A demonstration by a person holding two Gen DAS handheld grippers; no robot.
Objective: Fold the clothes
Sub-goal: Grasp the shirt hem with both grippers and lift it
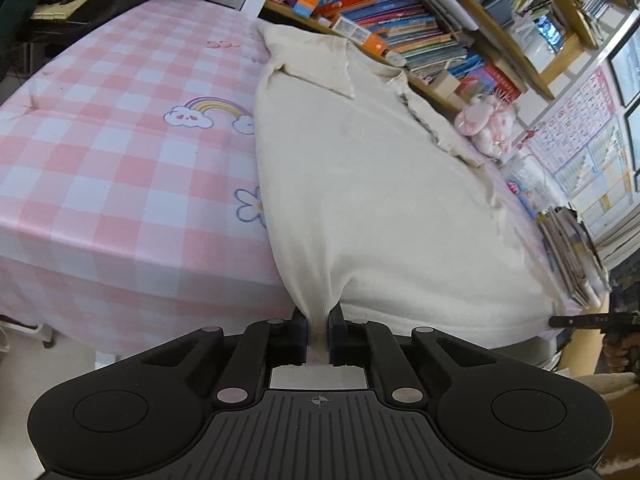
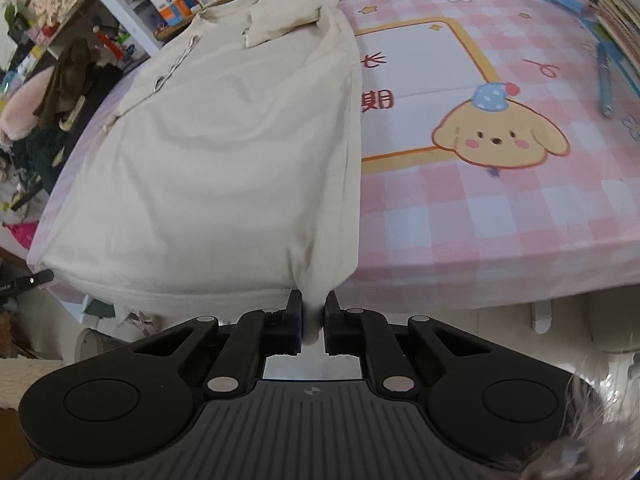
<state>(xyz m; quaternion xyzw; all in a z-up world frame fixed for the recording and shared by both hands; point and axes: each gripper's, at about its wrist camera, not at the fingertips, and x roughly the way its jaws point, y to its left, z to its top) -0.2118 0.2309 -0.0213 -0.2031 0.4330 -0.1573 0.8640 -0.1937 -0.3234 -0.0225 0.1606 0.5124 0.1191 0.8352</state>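
A cream long garment (image 1: pixel 360 184) lies lengthwise on the pink checked table cover (image 1: pixel 112 168), collar end far, sleeves folded in over the body. My left gripper (image 1: pixel 318 328) is shut on its near left hem corner at the table's front edge. In the right wrist view the same garment (image 2: pixel 224 152) stretches away, and my right gripper (image 2: pixel 313 320) is shut on its near right hem corner. The hem between the two corners hangs slightly over the table edge. The other gripper's tip shows at the right edge of the left wrist view (image 1: pixel 580 321).
A bookshelf full of books (image 1: pixel 400 12) stands behind the table. A pink plush toy (image 1: pixel 486 124) and stacked booklets (image 1: pixel 572 256) lie along the right side. A pen (image 2: pixel 605 84) and books (image 2: pixel 616 12) lie on the cover's right. Clutter and clothes (image 2: pixel 64 92) sit at left.
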